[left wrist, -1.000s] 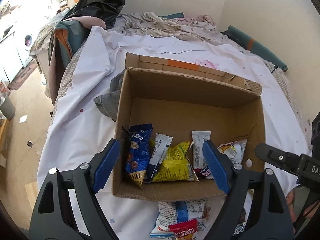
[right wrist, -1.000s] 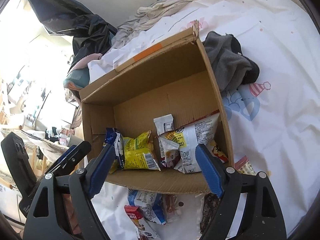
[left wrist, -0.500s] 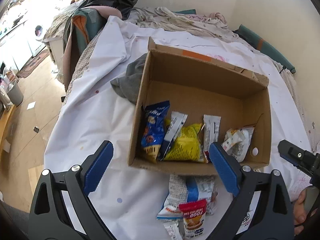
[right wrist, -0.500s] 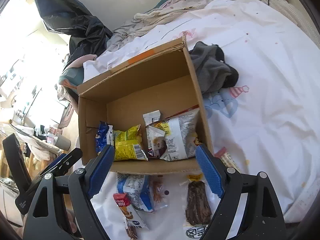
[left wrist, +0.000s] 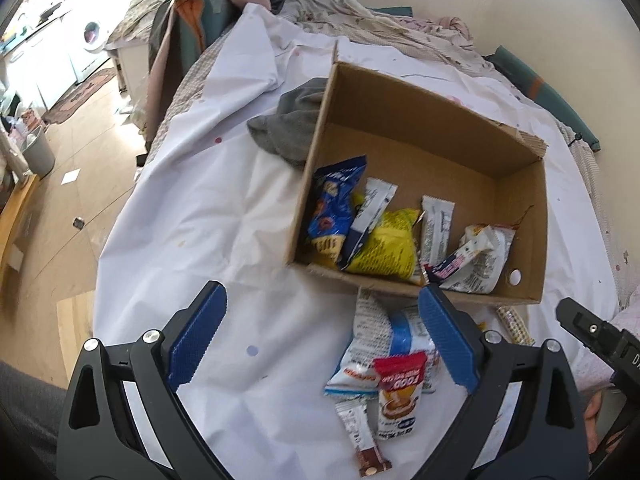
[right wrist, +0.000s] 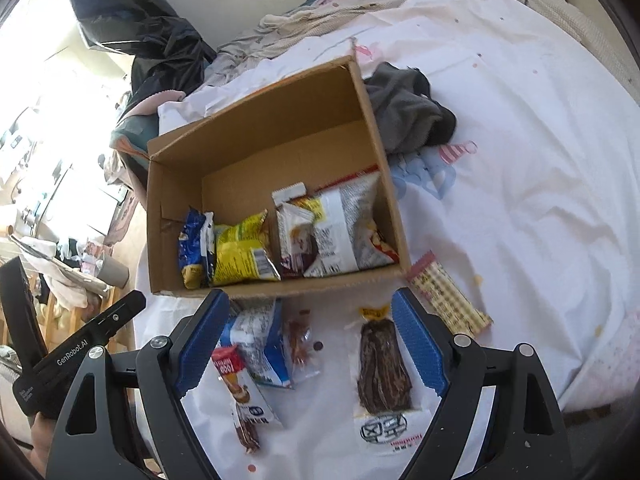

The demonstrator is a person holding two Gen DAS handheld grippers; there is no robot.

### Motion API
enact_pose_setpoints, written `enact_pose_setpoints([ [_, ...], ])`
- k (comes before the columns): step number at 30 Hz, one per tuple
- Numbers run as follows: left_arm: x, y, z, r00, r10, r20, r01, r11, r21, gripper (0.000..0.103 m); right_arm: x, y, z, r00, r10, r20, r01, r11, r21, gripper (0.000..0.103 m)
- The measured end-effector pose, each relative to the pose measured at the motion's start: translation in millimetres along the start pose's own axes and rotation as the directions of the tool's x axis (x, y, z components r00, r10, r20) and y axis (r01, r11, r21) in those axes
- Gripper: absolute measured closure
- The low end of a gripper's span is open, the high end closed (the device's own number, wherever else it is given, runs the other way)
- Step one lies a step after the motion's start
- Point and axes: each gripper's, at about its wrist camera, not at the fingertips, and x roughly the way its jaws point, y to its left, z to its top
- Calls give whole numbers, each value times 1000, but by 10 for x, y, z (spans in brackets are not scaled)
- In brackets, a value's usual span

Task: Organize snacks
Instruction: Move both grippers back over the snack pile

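An open cardboard box (left wrist: 524, 236) (right wrist: 164, 216) sits on a white bed sheet and holds several snack packets, among them a blue bag (left wrist: 332, 208) and a yellow bag (left wrist: 384, 240) (right wrist: 240, 252). In front of the box lie loose snacks: a white-and-blue bag (left wrist: 384, 344) (right wrist: 256, 344), a red-topped packet (left wrist: 400, 392) (right wrist: 236, 384), a dark brown packet (right wrist: 382, 368) and a checked bar (right wrist: 444, 296). My left gripper (left wrist: 320, 340) is open and empty above the sheet near the bag. My right gripper (right wrist: 308, 344) is open and empty above the loose snacks.
A grey garment (left wrist: 288, 124) (right wrist: 404, 108) lies beside the box. Black bags and crumpled clothes (right wrist: 152, 44) pile at the bed's head by the wall. The bed edge drops to a wooden floor (left wrist: 60, 184) on the left.
Both grippers have pulled back from the box towards the near side of the bed. The loose snacks in front of the box now show more fully. Both stay open.
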Motion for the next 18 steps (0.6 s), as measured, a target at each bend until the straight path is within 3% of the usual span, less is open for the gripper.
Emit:
enact_pose_setpoints([
  [4,35,98,-119,999,43,-30,-44,998,-38,8,-18,-134,-47,1000,-14,-16,15,999,39,17],
  [8,149,101,-277,994,30,-109,-36,998,-50,8,-10,-279,-72,999,-29,-33,32,996,83,17],
  [18,353,-535,-854,971,-47,-232,69,994,89,8,52,-484,-73,997,-40,-73,52,983,178,17],
])
